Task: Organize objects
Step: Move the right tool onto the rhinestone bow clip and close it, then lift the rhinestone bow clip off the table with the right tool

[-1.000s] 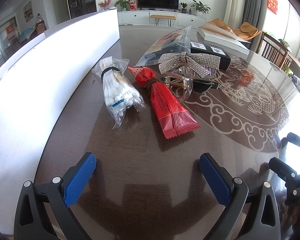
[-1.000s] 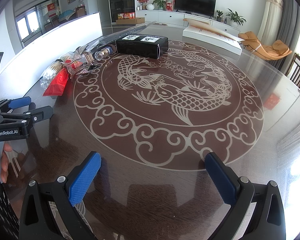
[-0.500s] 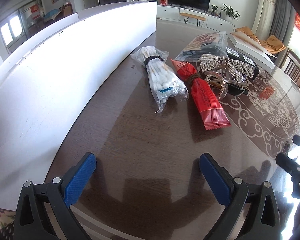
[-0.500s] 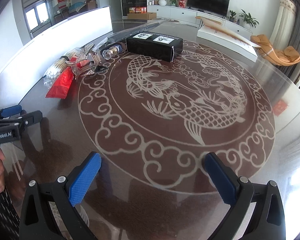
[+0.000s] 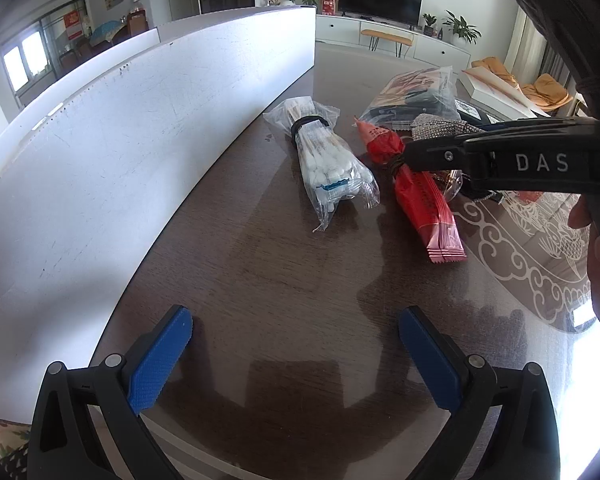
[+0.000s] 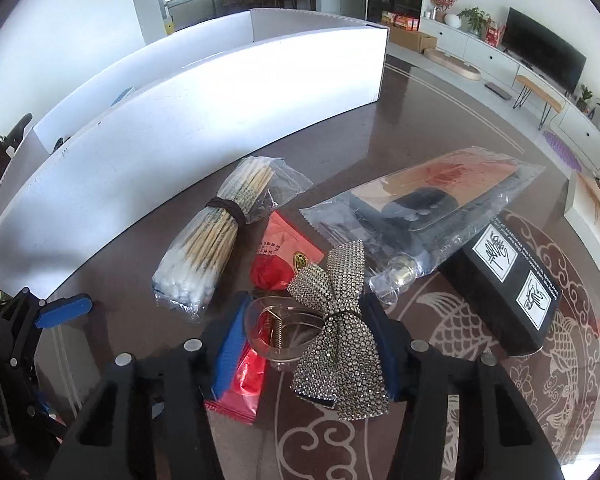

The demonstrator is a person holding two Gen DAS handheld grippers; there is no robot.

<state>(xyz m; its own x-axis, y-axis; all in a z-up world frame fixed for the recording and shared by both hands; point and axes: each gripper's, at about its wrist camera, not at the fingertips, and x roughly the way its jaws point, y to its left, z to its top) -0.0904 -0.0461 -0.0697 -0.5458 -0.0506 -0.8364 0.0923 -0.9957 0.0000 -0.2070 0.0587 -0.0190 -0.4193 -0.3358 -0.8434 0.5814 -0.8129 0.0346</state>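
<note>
My right gripper (image 6: 308,328) is shut on a rhinestone bow hair clip (image 6: 336,344) with a clear claw, over the red snack packet (image 6: 276,276). In the left wrist view the right gripper's black body (image 5: 500,160) reaches over the red packet (image 5: 424,208) and hides most of the clip. A bag of cotton swabs (image 5: 328,160) lies left of the packet; it also shows in the right wrist view (image 6: 212,248). My left gripper (image 5: 296,352) is open and empty, low over bare table near the front edge.
A white curved board (image 5: 120,152) walls the table's left side. A clear bag with a dark item (image 6: 428,216) and a black box (image 6: 508,280) lie behind the clip. The brown table (image 5: 284,280) has a carp pattern at right.
My right gripper has swung left across the table to the pile and closed on the bow hair clip. My left gripper has turned slightly left and stays open.
</note>
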